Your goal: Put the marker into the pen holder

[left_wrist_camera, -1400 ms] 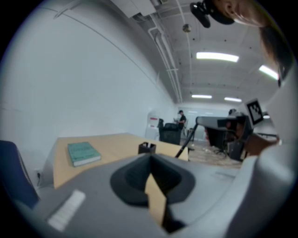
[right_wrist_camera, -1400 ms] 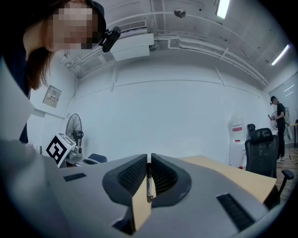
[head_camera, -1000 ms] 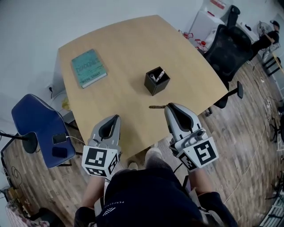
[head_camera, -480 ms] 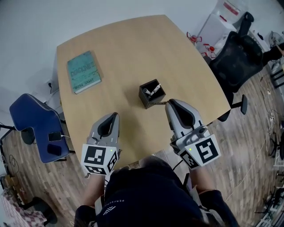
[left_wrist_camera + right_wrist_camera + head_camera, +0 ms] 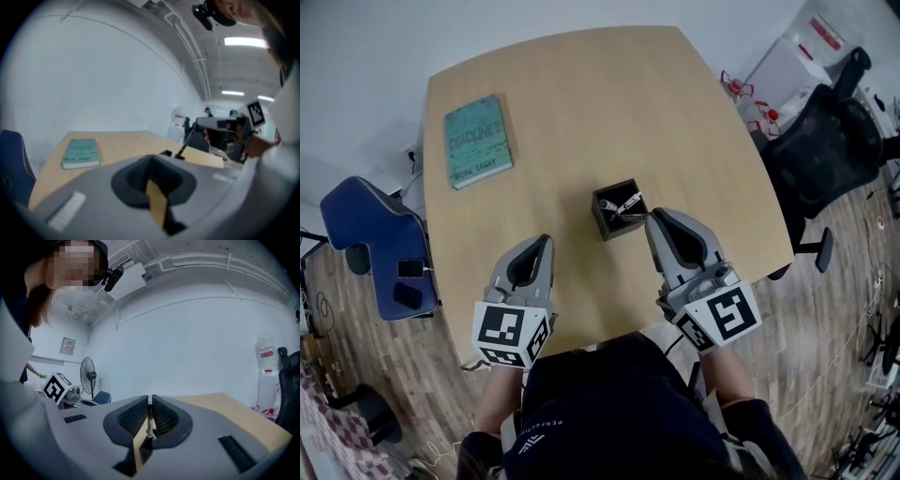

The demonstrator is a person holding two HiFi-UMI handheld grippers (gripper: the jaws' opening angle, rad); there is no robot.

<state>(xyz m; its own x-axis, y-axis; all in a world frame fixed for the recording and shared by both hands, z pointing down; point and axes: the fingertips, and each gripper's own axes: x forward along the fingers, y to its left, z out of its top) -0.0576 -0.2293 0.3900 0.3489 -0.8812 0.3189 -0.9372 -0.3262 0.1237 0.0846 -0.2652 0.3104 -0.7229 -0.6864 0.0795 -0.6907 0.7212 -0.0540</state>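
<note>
Right gripper view has the marker pinched tight between the right gripper jaws, its far end at the rim of the black pen holder mid-table, near a white pen inside. Left gripper hangs nearby, jaws together, empty. Teal book sits far left on the table.

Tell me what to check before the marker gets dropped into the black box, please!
1. Grip: the right gripper has its jaws shut on the thin black marker: ok.
2. Aim: the marker's tip is at the opening of the square black pen holder: ok.
3. How deep the tip is inside: cannot tell.
4. Room: one white pen is inside, with space beside it: ok.
5. The holder stands upright on the light wooden table: ok.
6. The left gripper is empty, jaws together, apart from the holder: ok.
</note>
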